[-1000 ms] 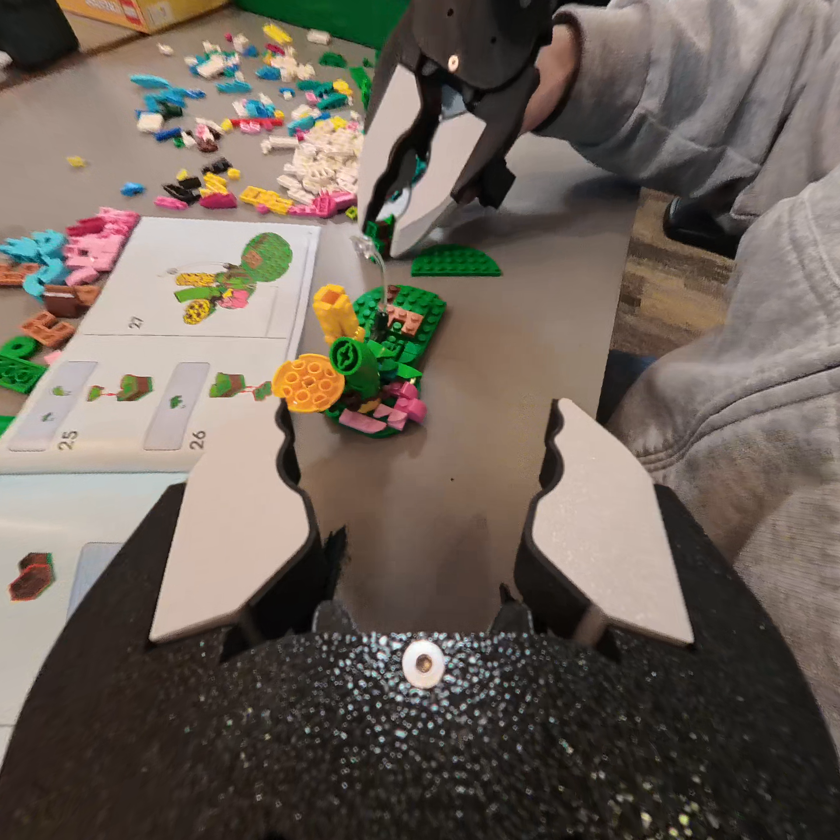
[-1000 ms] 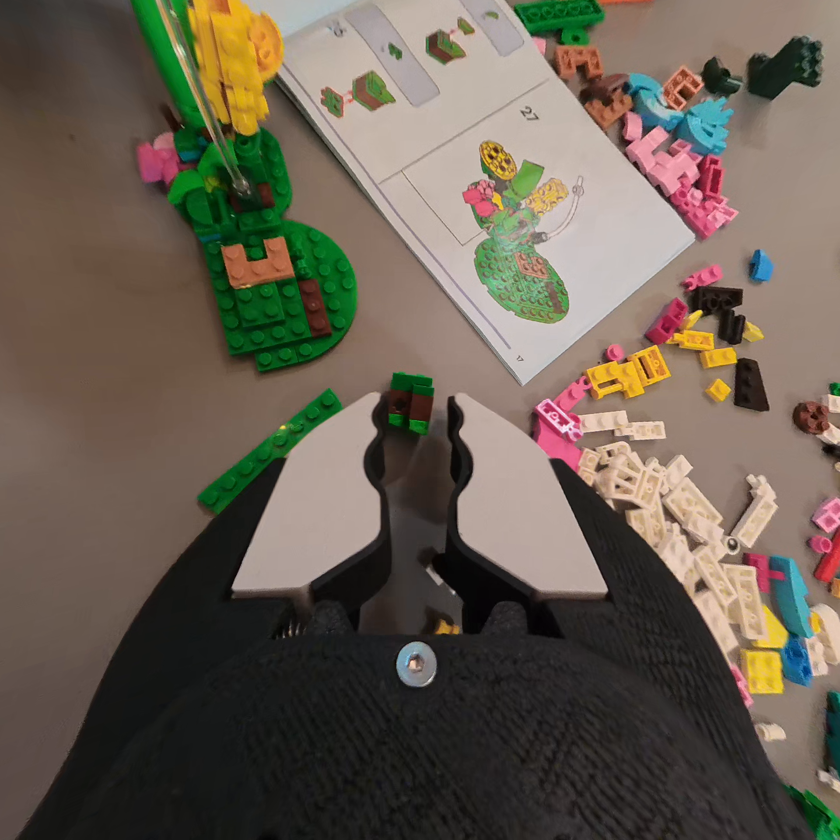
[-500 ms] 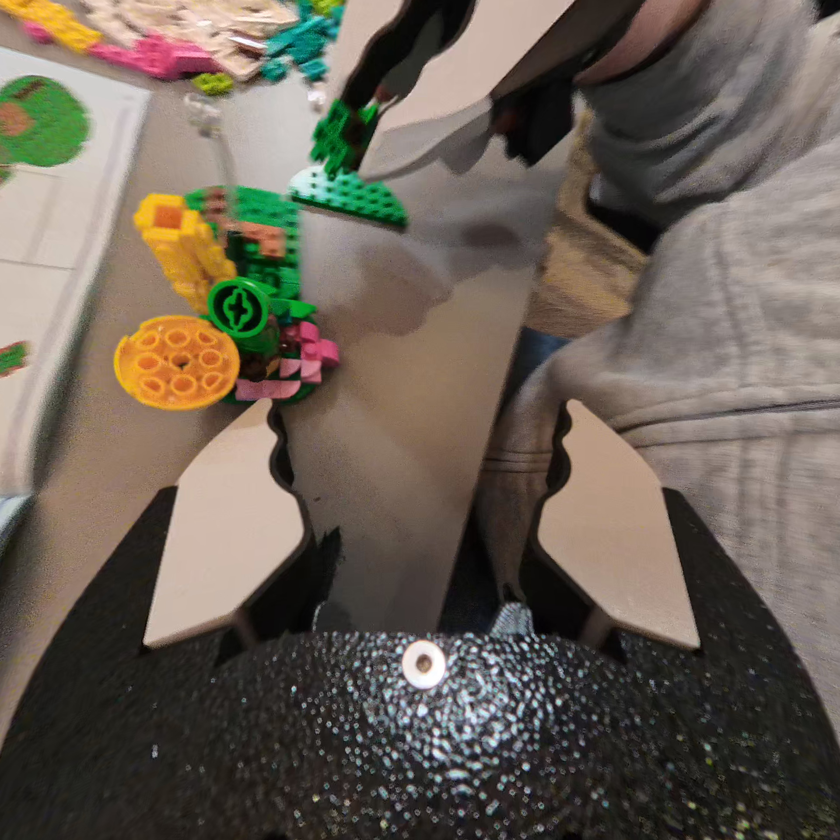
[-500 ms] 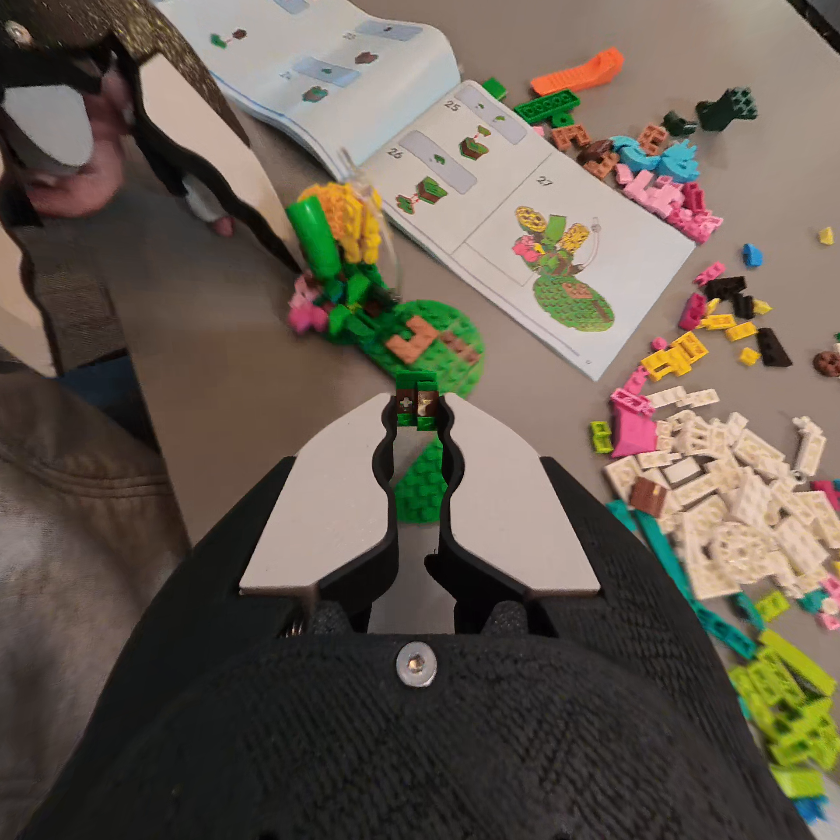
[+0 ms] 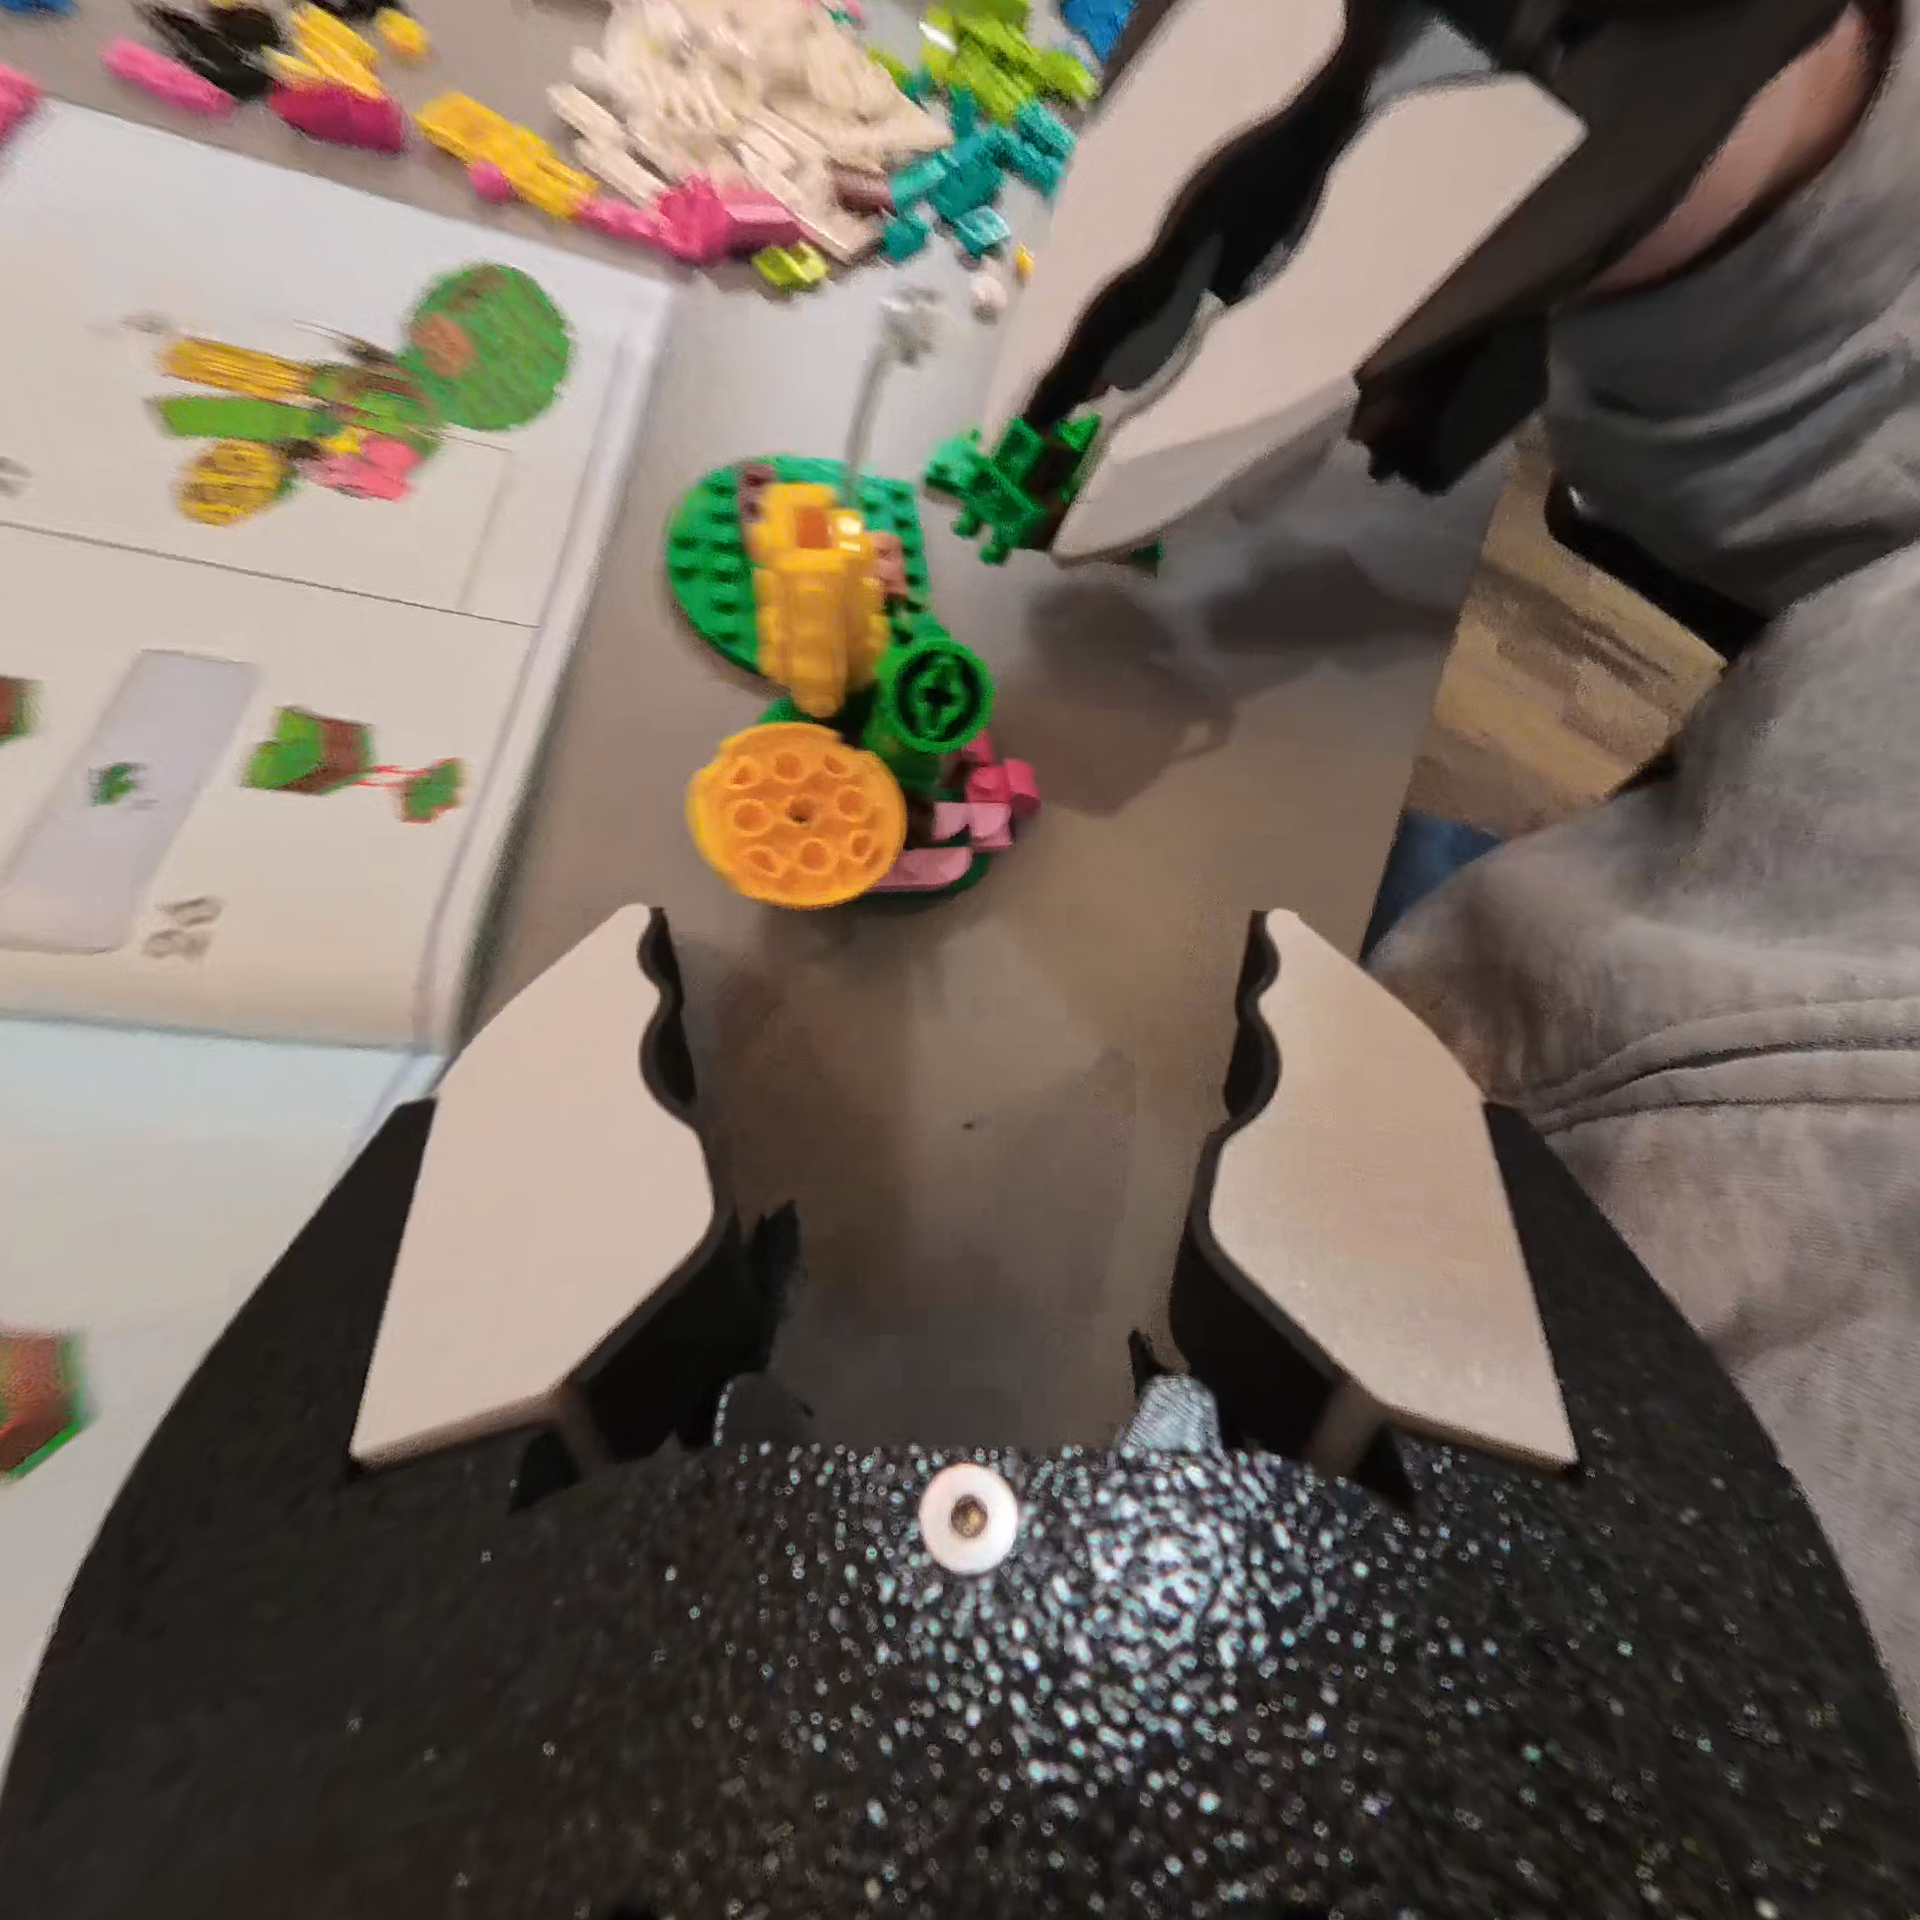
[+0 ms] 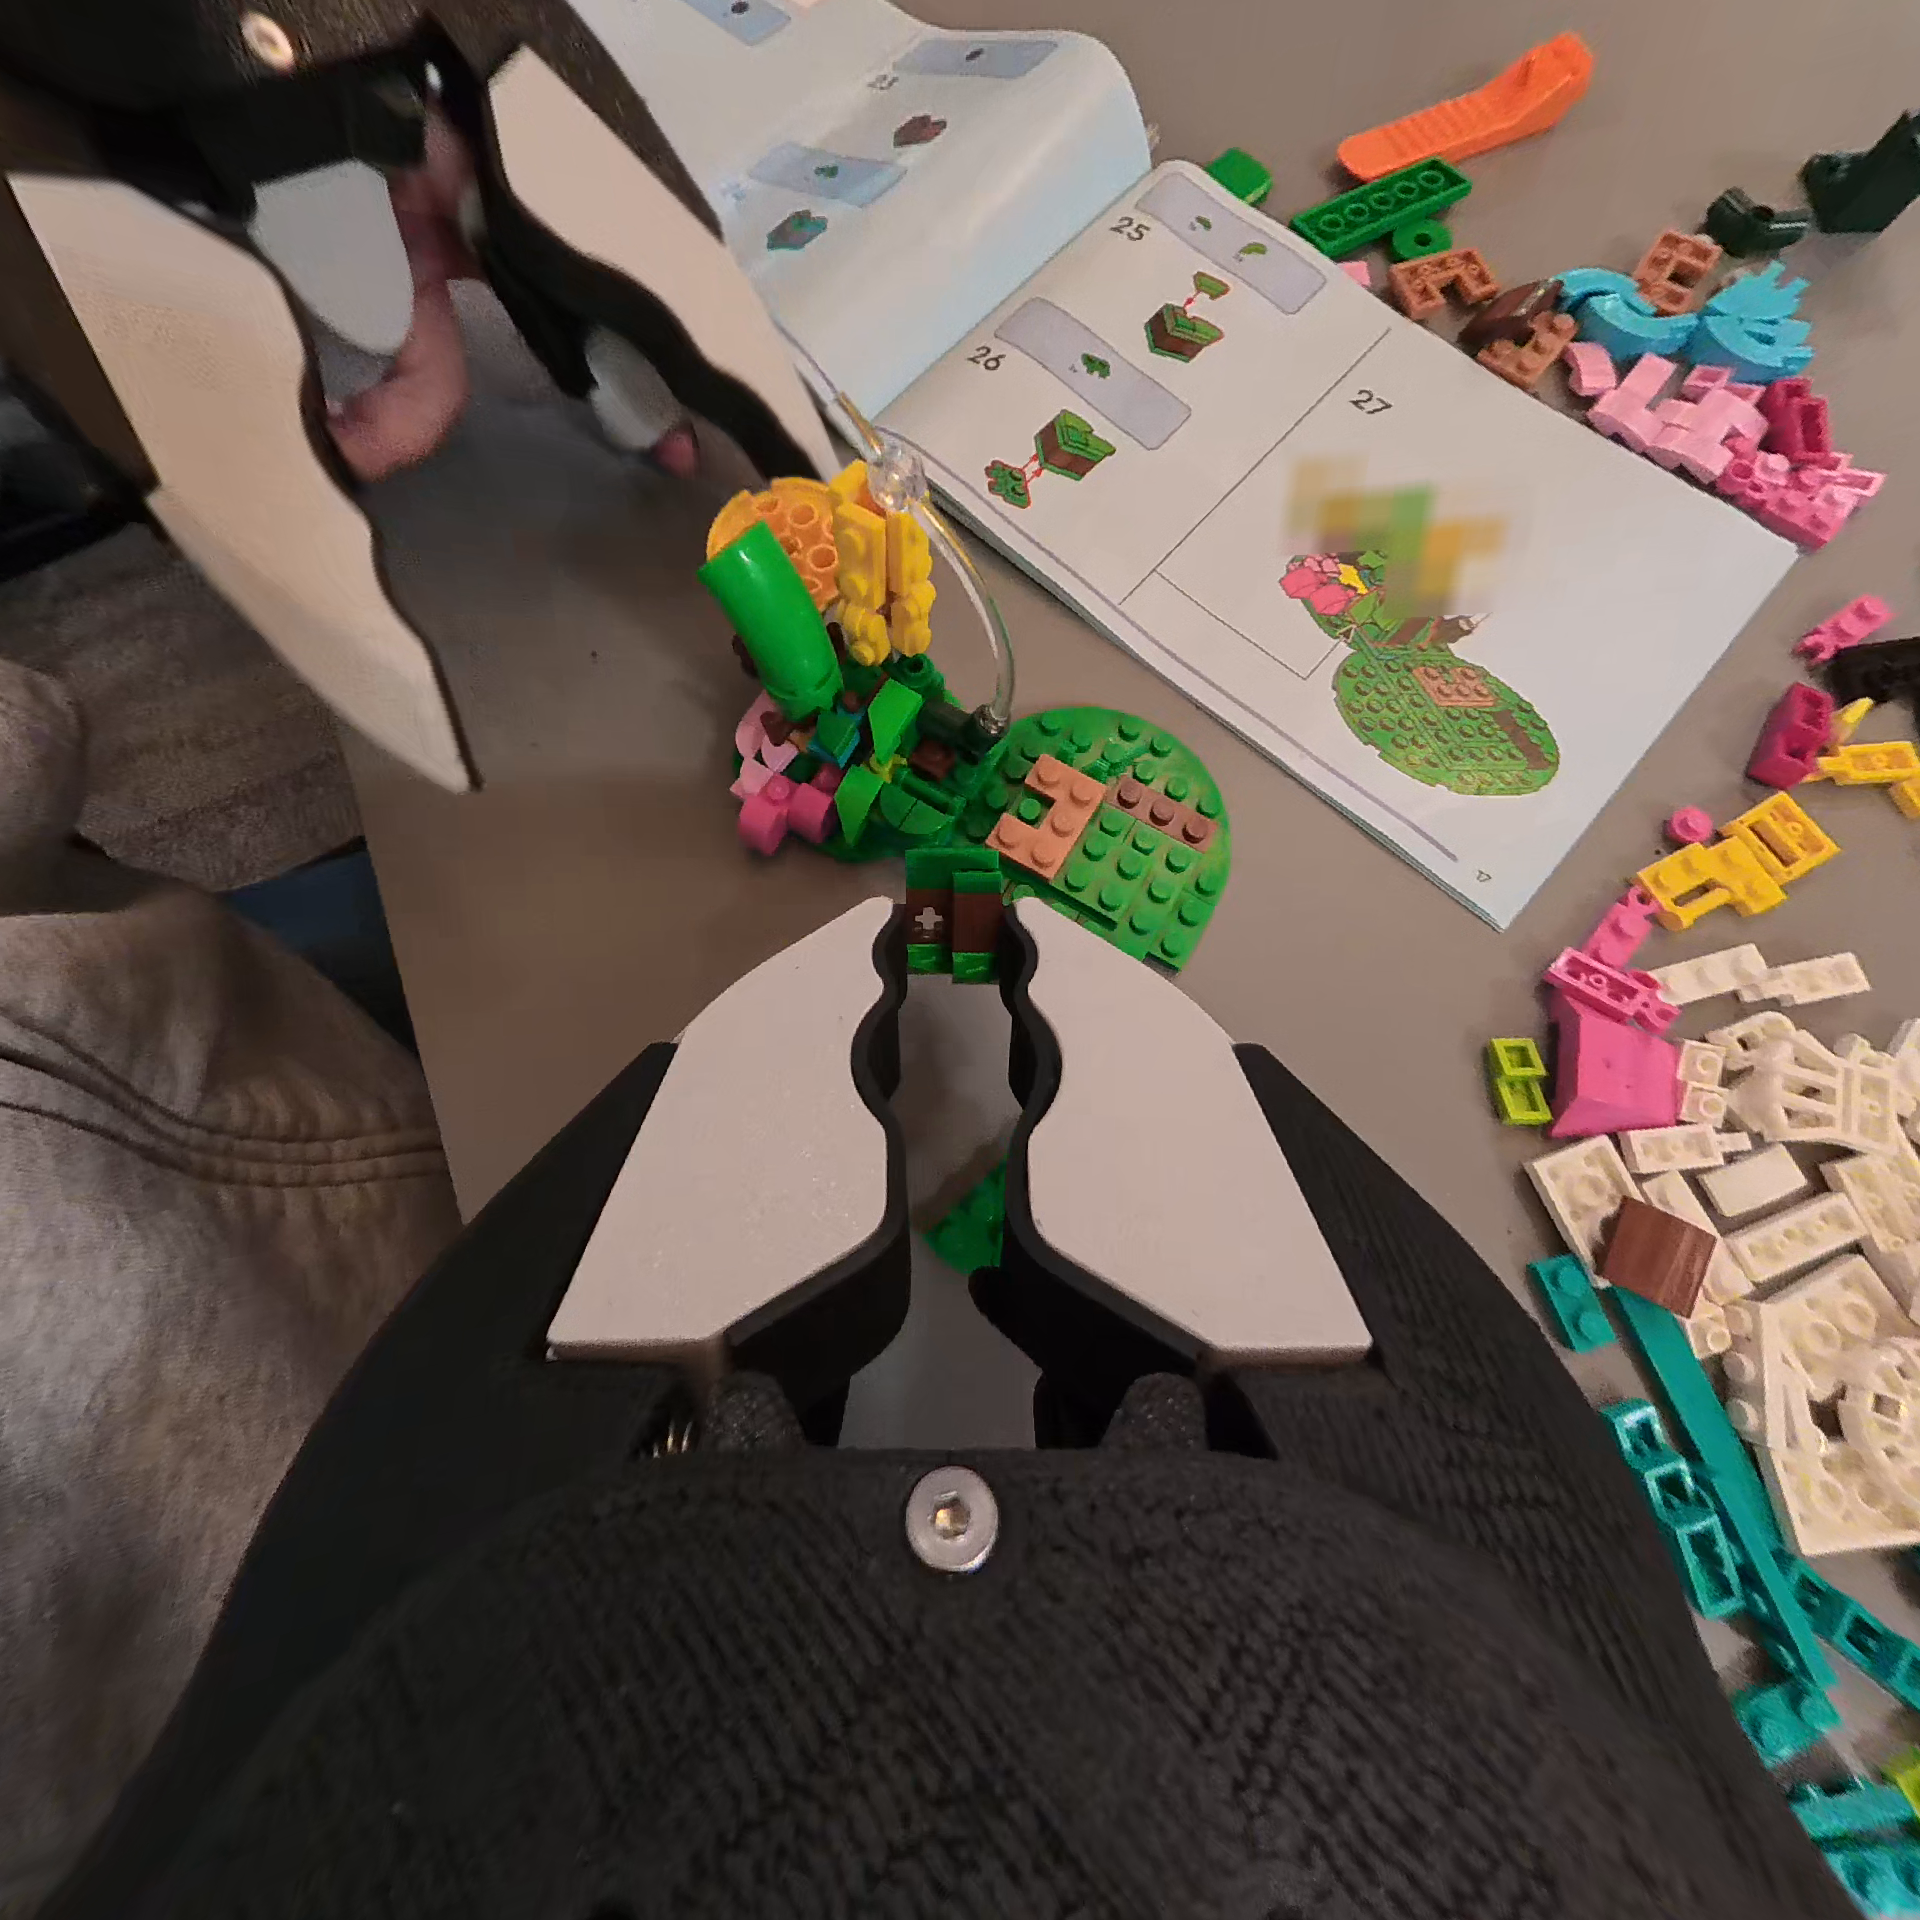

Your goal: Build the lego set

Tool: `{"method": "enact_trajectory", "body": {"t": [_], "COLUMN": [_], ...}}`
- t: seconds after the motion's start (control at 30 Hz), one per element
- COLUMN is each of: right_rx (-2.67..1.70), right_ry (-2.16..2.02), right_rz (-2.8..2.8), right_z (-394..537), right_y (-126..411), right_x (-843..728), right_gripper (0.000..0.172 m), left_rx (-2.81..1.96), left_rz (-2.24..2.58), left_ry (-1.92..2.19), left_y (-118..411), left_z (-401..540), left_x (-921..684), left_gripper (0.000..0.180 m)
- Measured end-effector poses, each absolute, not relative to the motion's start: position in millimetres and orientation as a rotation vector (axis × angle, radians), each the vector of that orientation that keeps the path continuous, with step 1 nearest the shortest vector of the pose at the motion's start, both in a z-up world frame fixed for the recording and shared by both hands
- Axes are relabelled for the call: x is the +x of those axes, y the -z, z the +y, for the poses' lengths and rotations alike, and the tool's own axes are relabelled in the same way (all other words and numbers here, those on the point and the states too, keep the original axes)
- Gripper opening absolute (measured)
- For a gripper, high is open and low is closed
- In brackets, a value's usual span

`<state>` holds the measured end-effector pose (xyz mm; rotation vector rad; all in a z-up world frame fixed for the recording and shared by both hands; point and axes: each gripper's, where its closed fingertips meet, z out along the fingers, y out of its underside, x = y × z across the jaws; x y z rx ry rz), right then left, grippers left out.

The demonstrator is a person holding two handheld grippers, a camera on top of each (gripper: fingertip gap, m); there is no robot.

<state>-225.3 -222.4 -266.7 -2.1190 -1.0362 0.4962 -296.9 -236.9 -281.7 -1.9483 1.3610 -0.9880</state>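
My right gripper is shut on a small green and brown brick block and holds it above the near edge of the round green baseplate. The block also shows in the left wrist view, pinched at the right gripper's tips. On the baseplate stands a flower model with yellow, orange, green and pink parts and a clear curved tube. My left gripper is open and empty, just short of the model's orange disc.
An open instruction booklet lies beside the model. Loose bricks lie at the right: a white pile, pink pieces, teal strips. An orange separator tool lies at the back. A grey sleeve crosses the table's edge. Left tips to right tips: about 9 cm.
My right gripper closed on the green and brown block, lifted it off the table and carried it towards the baseplate. My left gripper swung back to face the model and stayed open.
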Motion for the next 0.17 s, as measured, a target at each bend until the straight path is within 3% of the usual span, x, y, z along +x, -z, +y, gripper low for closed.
{"method": "enact_trajectory", "body": {"t": [0.17], "right_rx": [-2.104], "right_ry": [-0.499], "right_rz": [-1.125], "right_z": [-225.2], "right_y": [267.5], "right_x": [-222.7], "right_gripper": [0.015], "left_rx": [-1.9], "left_rz": [1.547], "left_ry": [1.046], "left_y": [282.2], "left_z": [-271.5], "left_x": [-282.6], "left_gripper": [0.097]}}
